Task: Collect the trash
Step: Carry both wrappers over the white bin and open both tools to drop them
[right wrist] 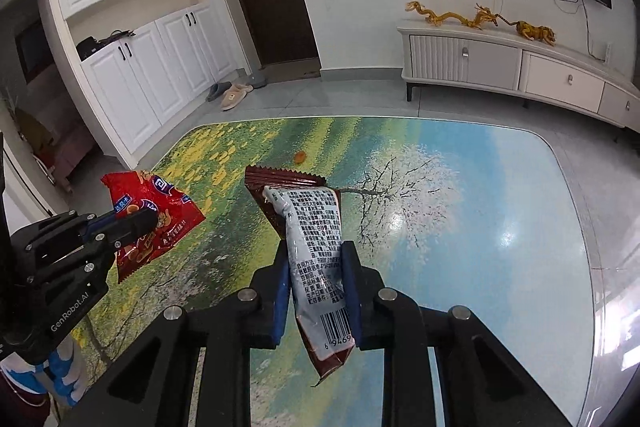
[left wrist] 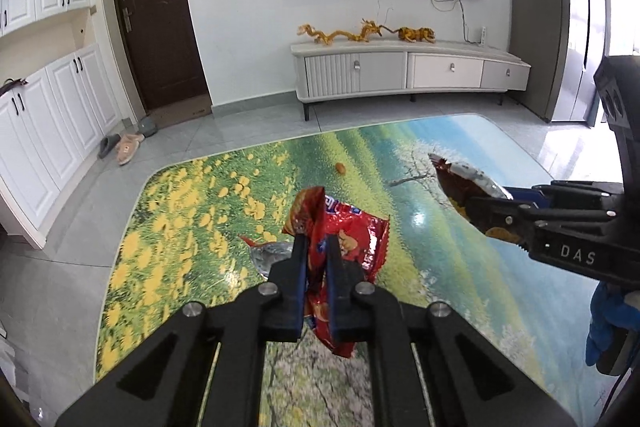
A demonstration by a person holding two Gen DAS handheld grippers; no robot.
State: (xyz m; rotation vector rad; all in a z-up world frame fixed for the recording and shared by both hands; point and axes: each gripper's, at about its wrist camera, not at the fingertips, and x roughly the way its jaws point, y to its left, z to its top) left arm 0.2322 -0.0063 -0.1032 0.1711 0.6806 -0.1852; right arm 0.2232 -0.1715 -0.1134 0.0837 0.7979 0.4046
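Fingers of the left gripper [left wrist: 318, 247] pinch a red snack wrapper [left wrist: 344, 231], which sticks out past the tips toward 12 o'clock and hangs below them. The right gripper [right wrist: 316, 255] clamps a brown wrapper [right wrist: 316, 227] (white printed back facing up) the same way. Both wrappers are held above the landscape-print table [left wrist: 420, 187]; a small orange bit [right wrist: 299, 157] lies on it at 12 o'clock.
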